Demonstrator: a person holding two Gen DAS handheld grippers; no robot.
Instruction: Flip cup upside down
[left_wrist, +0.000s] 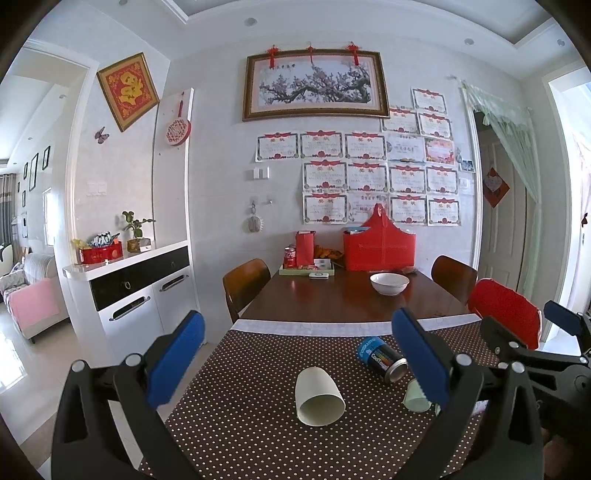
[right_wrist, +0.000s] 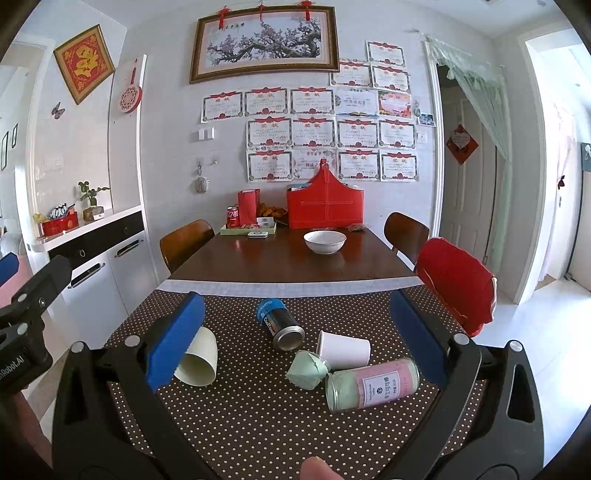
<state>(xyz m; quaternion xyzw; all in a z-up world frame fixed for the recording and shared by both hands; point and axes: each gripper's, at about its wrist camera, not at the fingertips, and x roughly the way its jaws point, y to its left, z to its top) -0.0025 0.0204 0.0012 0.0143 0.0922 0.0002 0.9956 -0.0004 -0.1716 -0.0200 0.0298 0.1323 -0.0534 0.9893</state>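
A cream paper cup (left_wrist: 318, 397) lies on its side on the dotted cloth, mouth toward me. It also shows in the right wrist view (right_wrist: 197, 360), partly behind the right gripper's left finger. My left gripper (left_wrist: 299, 360) is open and empty, above and just behind the cup. My right gripper (right_wrist: 297, 341) is open and empty, above a cluster of things. A second white cup (right_wrist: 343, 349) lies on its side there. The right gripper also shows at the right edge of the left wrist view (left_wrist: 546, 343).
A blue-black can (right_wrist: 279, 325) lies on its side, also in the left wrist view (left_wrist: 382, 358). A crumpled green paper cup (right_wrist: 306, 369) and a pink-labelled jar (right_wrist: 373, 384) lie nearby. A white bowl (right_wrist: 325, 242), red basket (right_wrist: 325, 206), tray (right_wrist: 247, 229) and chairs (right_wrist: 456, 282) stand farther back.
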